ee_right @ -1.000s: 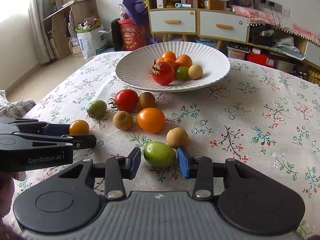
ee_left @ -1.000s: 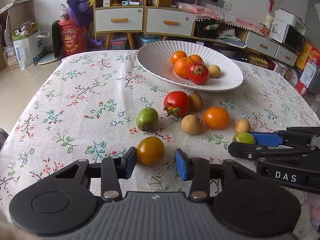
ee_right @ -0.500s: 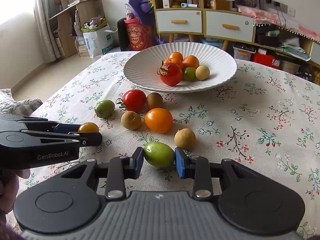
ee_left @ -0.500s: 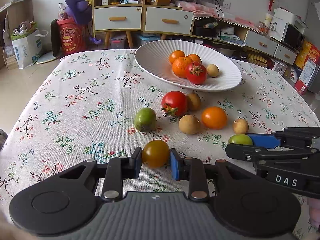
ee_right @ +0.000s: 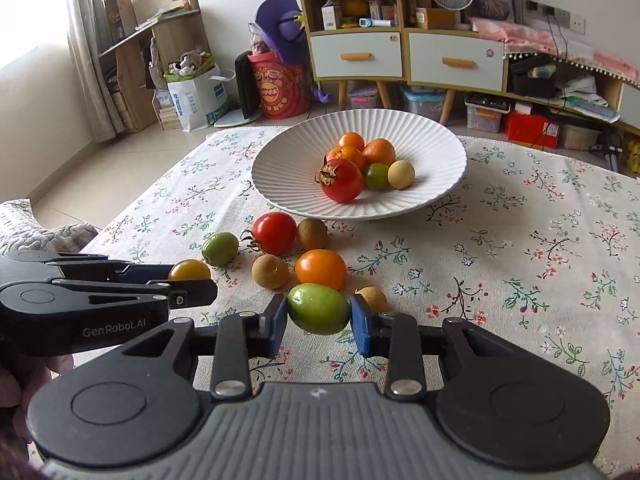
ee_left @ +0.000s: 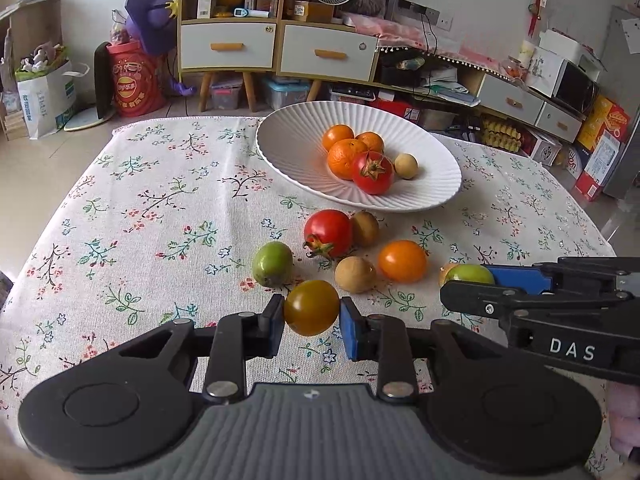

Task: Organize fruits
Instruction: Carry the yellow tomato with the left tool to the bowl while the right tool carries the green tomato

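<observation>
My left gripper (ee_left: 311,322) is shut on a yellow-brown tomato (ee_left: 311,307), held just above the floral cloth. My right gripper (ee_right: 319,316) is shut on a green tomato (ee_right: 318,308), also a little off the table. Each gripper shows in the other's view: the right gripper (ee_left: 472,286) at right, the left gripper (ee_right: 192,280) at left. A white ribbed plate (ee_left: 280,148) at the back holds oranges, a red tomato (ee_left: 373,173) and a small pale fruit. Loose between us lie a red tomato (ee_left: 328,232), an orange tomato (ee_left: 402,261), a green fruit (ee_left: 273,258) and brown fruits (ee_left: 355,275).
The table carries a floral cloth (ee_left: 160,208), its edges near on the left and right. Behind stand drawer cabinets (ee_left: 276,48), a red bucket (ee_left: 134,84), boxes and shelves. A person's hand (ee_right: 16,384) shows at the lower left of the right wrist view.
Both grippers have shut on their tomatoes, the left from a wide gap. Both tomatoes have lifted slightly off the cloth.
</observation>
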Demonstrator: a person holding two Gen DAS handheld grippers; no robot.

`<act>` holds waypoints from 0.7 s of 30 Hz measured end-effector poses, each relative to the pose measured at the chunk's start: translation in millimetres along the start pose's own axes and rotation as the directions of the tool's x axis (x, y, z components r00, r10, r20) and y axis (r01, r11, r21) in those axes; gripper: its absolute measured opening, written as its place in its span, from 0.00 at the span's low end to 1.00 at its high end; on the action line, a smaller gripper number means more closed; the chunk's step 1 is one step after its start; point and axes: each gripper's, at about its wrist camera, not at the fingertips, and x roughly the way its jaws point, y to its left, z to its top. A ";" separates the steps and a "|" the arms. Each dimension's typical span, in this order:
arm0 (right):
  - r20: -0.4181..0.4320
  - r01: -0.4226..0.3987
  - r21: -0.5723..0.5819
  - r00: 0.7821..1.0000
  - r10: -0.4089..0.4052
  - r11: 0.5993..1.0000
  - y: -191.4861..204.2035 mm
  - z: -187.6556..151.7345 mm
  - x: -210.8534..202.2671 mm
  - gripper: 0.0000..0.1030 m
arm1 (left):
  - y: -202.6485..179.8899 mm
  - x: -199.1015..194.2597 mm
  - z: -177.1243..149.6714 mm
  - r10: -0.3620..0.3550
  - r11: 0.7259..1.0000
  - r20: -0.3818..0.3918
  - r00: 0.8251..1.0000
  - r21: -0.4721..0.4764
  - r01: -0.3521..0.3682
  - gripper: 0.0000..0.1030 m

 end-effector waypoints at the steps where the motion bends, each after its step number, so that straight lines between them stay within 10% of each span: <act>1: 0.005 0.000 0.008 1.000 0.000 1.000 -1.5 1.3 -1.2 0.30 | -0.1 -0.7 1.3 -0.002 1.000 0.002 1.000 -0.003 0.002 0.24; 21: 0.059 0.040 0.066 0.997 -0.044 0.997 -27.3 33.5 -2.4 0.30 | -12.5 2.8 47.0 -0.049 0.997 0.036 0.998 -0.049 0.051 0.24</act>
